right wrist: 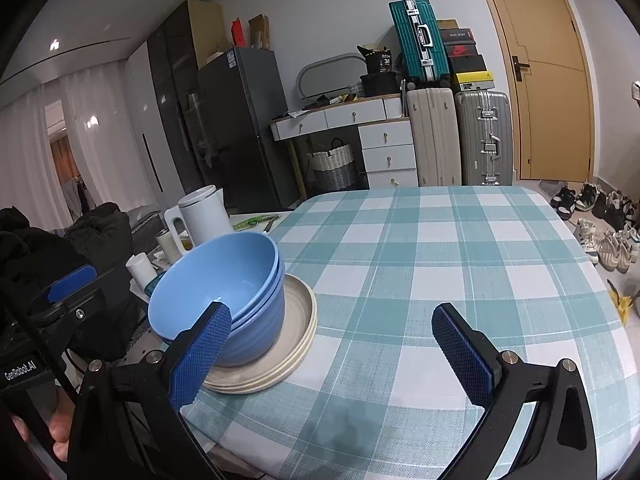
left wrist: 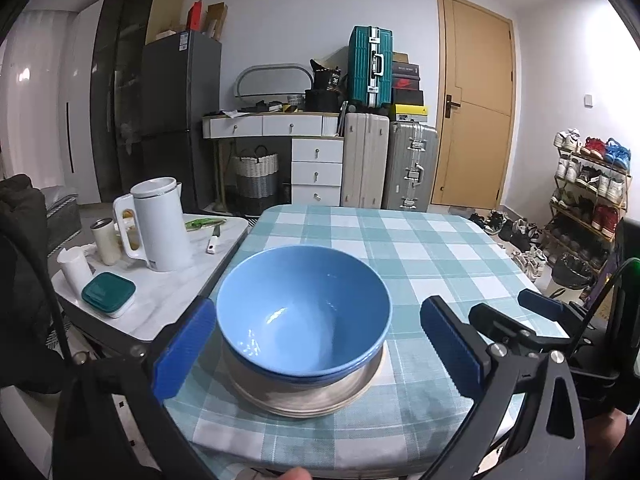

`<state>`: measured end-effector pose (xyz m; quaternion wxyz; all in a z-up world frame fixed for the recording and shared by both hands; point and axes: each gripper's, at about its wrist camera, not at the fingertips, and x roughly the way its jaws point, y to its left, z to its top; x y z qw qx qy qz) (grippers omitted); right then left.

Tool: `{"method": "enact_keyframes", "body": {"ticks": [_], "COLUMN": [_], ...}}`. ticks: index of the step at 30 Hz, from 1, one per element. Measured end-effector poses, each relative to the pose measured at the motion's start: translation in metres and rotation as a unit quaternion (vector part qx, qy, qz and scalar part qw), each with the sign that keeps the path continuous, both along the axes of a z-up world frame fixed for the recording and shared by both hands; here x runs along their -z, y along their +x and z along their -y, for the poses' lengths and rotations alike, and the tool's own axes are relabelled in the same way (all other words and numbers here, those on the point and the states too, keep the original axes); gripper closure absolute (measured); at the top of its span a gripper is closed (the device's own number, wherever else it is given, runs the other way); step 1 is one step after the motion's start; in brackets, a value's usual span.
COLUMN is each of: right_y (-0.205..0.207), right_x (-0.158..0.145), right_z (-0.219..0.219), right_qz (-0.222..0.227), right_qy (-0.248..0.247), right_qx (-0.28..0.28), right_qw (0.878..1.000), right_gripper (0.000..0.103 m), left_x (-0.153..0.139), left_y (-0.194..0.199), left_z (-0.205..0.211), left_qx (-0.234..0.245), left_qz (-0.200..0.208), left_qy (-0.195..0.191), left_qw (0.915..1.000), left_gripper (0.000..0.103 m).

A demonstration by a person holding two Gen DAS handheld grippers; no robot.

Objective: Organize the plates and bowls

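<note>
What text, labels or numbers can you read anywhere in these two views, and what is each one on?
"GenRobot.AI": white lettering on the black body of the left gripper, at the right wrist view's left edge.
"36": white number on the black bag on the white desk.
Too blurred to read: the fridge sticker and the lettering on the stacked shoe boxes.
Nothing is written on the blue bowls or the plates.

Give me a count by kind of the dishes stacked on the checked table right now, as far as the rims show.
Blue bowls: 3, nested, judging by the rims in the right wrist view.
Beige plates: 3, stacked under the bowls, edges partly hidden, so approximate.
Total: 6 dishes in one stack.
</note>
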<state>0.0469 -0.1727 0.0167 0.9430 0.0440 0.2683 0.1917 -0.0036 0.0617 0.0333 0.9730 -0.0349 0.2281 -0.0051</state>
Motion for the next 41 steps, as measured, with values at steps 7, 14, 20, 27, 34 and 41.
{"method": "enact_keyframes", "body": {"ticks": [7,14,20,27,34,41], "right_y": [0.002,0.003,0.002,0.004,0.004,0.005], "right_x": [0.003,0.004,0.005,0.007,0.009,0.009], "right_z": [-0.003,-0.003,-0.006,-0.009,-0.008,-0.006], "right_qz": [-0.004,-0.01,-0.015,-0.018,-0.025,-0.026], "right_qy": [-0.01,-0.008,-0.015,-0.022,-0.021,-0.019], "right_qx": [-0.005,-0.004,-0.009,-0.011,-0.009,-0.008], "right_qw": [1.0,1.0,1.0,1.0,0.999,0.999], "right_gripper": [0.001,0.001,0.001,0.001,0.001,0.001], "left_x": [0.001,-0.001,0.002,0.005,0.008,0.007], "left_y": [0.001,-0.008,-0.004,0.001,0.004,-0.002], "left_z": [0.003,0.009,0.005,0.004,0.007,0.018], "left_qx": [0.001,-0.015,-0.008,-0.008,-0.005,-0.015], "left_qz": [0.001,0.033,0.018,0.006,-0.004,0.008], "left_qy": [0.005,0.03,0.014,0.007,0.01,0.048], "left_qw": [1.0,0.9989,0.9997,0.9999,0.9999,0.9987], "left_gripper": [0.0,0.0,0.0,0.0,0.0,0.0]}}
